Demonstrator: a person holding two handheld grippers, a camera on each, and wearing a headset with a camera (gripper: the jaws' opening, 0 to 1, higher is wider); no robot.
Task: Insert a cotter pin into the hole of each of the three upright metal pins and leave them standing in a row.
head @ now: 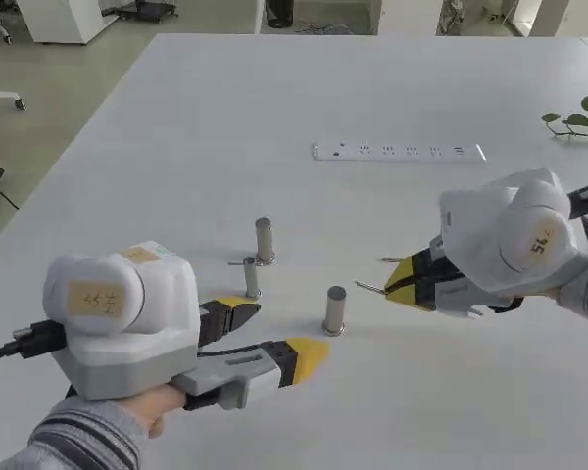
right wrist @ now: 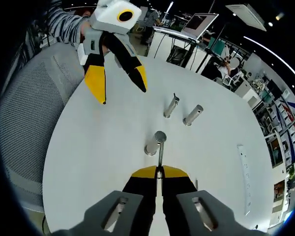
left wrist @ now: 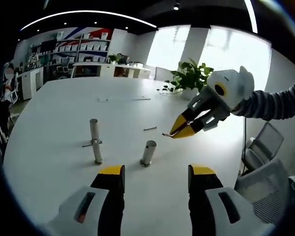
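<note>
One upright pin (head: 252, 277) seems cottered already — two are left. The right gripper (head: 390, 290), clenched on a cotter pin (head: 370, 288), hovers near the front pin (head: 335, 308) (its hole too small to tell); the left gripper (head: 286, 333) gapes, empty.

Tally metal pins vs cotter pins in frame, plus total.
metal pins: 3
cotter pins: 3 (one in the right gripper, one through a pin, one loose on the table)
total: 6
</note>
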